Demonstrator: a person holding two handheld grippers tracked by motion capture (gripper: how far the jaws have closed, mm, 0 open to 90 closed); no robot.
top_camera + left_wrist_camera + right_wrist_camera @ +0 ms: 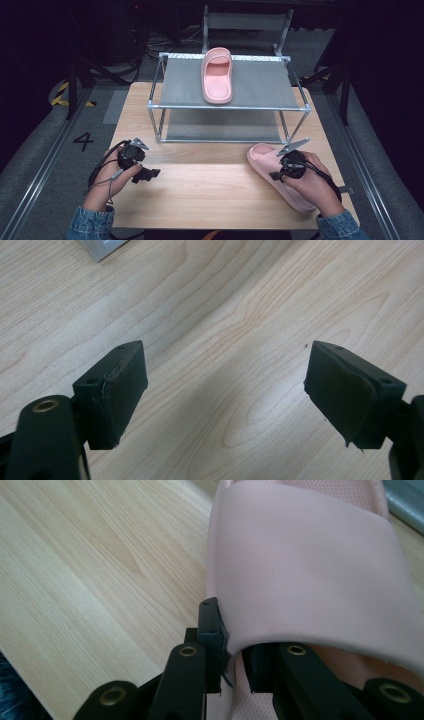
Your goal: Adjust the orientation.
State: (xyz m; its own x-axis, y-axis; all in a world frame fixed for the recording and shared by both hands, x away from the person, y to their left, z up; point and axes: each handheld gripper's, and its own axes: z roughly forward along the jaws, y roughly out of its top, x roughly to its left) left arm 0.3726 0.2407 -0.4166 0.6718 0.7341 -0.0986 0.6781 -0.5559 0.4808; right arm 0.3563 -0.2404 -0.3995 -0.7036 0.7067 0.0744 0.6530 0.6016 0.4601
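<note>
Fingers (215, 645) of right gripper (232, 665) pinch slipper (310, 565) — left gripper (225, 390) spread.

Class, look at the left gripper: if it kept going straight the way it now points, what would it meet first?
The left gripper, its fingers open and empty, looks down at bare wooden table. Going straight on, it would probably meet that tabletop first; depth is hard to judge.

Wooden table (200, 195) with shelf rack (227, 106), pink slipper (280, 175)
</note>
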